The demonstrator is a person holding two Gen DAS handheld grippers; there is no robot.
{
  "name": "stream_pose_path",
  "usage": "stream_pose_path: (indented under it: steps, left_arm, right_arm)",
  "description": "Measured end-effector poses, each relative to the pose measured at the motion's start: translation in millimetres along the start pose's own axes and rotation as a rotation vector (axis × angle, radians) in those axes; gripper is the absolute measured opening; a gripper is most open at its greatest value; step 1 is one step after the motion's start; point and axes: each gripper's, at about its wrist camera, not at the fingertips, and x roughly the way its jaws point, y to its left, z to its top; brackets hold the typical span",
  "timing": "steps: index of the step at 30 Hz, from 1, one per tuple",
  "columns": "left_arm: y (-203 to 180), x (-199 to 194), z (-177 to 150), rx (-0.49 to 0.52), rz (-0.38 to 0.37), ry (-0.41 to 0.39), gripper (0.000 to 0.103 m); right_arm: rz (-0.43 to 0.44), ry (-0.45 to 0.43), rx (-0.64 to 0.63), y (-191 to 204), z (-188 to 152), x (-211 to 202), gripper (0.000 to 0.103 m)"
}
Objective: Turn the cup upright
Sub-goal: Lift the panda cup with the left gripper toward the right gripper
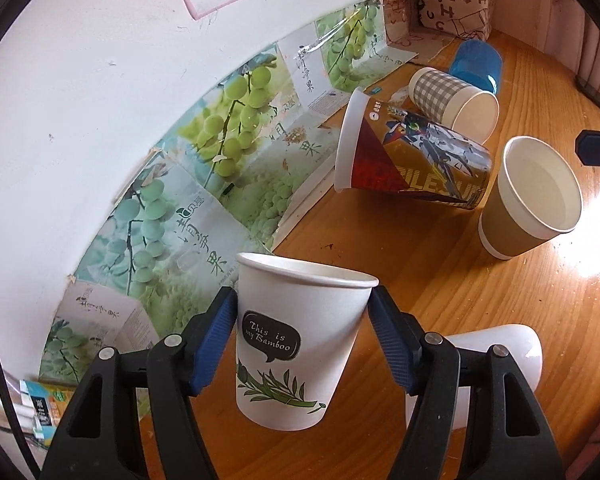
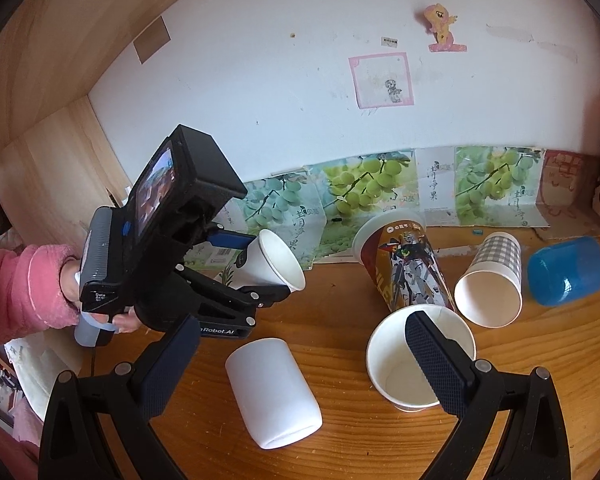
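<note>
My left gripper (image 1: 303,320) is shut on a white paper cup with a bamboo print (image 1: 296,340), gripped just under its rim and held above the wooden table (image 1: 440,280). In the right wrist view the same cup (image 2: 274,262) is tilted, mouth pointing right, in the left gripper (image 2: 256,268). My right gripper (image 2: 300,364) is open and empty above the table, with a plain white cup (image 2: 274,394) lying on its side between its fingers.
A robot-print cup (image 2: 408,270), a checked cup (image 2: 492,284) and a blue cup (image 2: 566,272) lie on their sides. A brown cup (image 1: 528,196) stands upright, and shows white inside in the right wrist view (image 2: 404,368). Grape posters (image 2: 364,192) line the wall.
</note>
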Motion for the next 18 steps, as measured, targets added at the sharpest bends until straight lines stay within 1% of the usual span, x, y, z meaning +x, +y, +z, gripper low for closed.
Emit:
stream_pose_path:
  steps: [6, 12, 15, 18]
  left_arm:
    - [-5.8, -29.4, -9.5, -0.104, 0.020, -0.010, 0.071]
    - [-27.7, -64.6, -21.9, -0.181, 0.025, -0.035, 0.071]
    - [-39.6, -79.3, -28.9, -0.242, -0.004, -0.043, 0.071]
    - [-56.1, -91.9, -33.9, -0.298, -0.015, -0.049, 0.071]
  right_arm:
    - [0.005, -0.006, 0.023, 5.3, -13.5, -16.9, 0.103]
    - [-0.023, -0.013, 0.005, 13.6, -34.7, -41.1, 0.103]
    - [-0.047, -0.016, 0.000, 15.5, -47.8, -58.3, 0.103]
    - [-0.071, -0.022, 0.010, 13.1, -59.0, -75.8, 0.103]
